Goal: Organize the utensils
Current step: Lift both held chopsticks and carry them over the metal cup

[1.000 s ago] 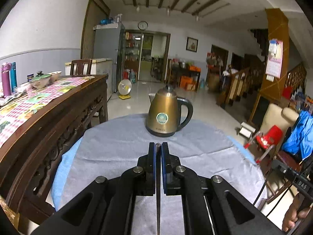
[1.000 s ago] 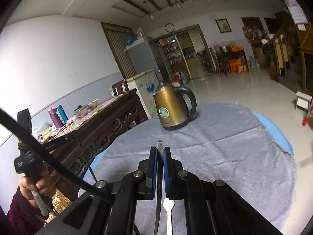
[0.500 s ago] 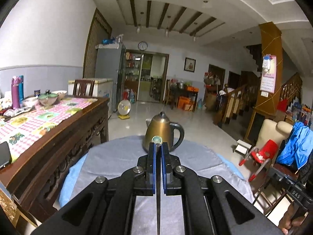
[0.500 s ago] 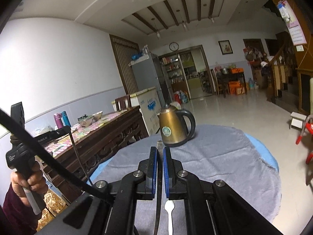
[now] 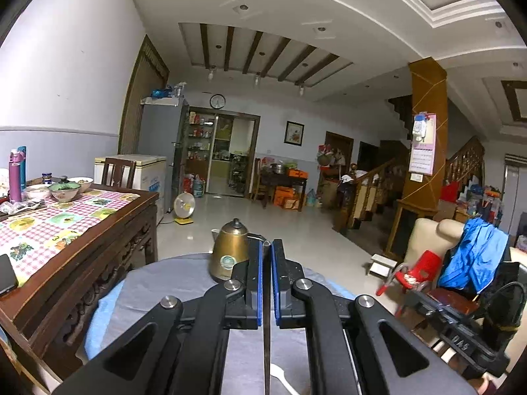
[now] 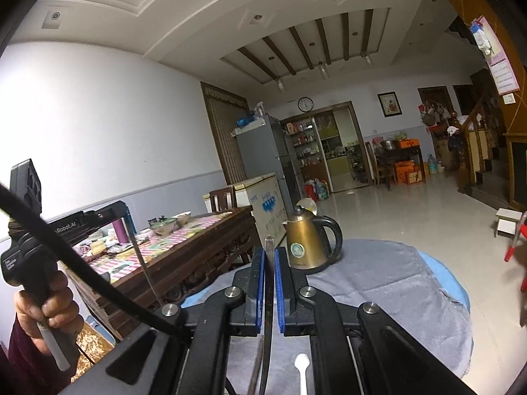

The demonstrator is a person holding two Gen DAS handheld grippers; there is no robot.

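Note:
My left gripper (image 5: 266, 247) is shut on a thin metal utensil (image 5: 266, 345) that I see edge-on between the blue pads, held high above the round table. My right gripper (image 6: 269, 253) is shut on another metal utensil (image 6: 269, 247) whose flat end sticks out past the fingertips. A white plastic spoon (image 6: 302, 372) lies on the grey cloth under the right gripper; its end also shows in the left wrist view (image 5: 278, 375). What kind of utensil each gripper holds is not clear.
A brass kettle (image 6: 304, 243) stands at the far side of the round table with the grey cloth (image 6: 395, 289); it also shows in the left wrist view (image 5: 230, 253). A carved wooden table (image 5: 75, 230) with bowls and bottles stands to the left. Chairs (image 5: 415, 270) are to the right.
Both grippers have risen and tilted up with their utensils; the kettle and table have dropped lower in both views and more ceiling shows.

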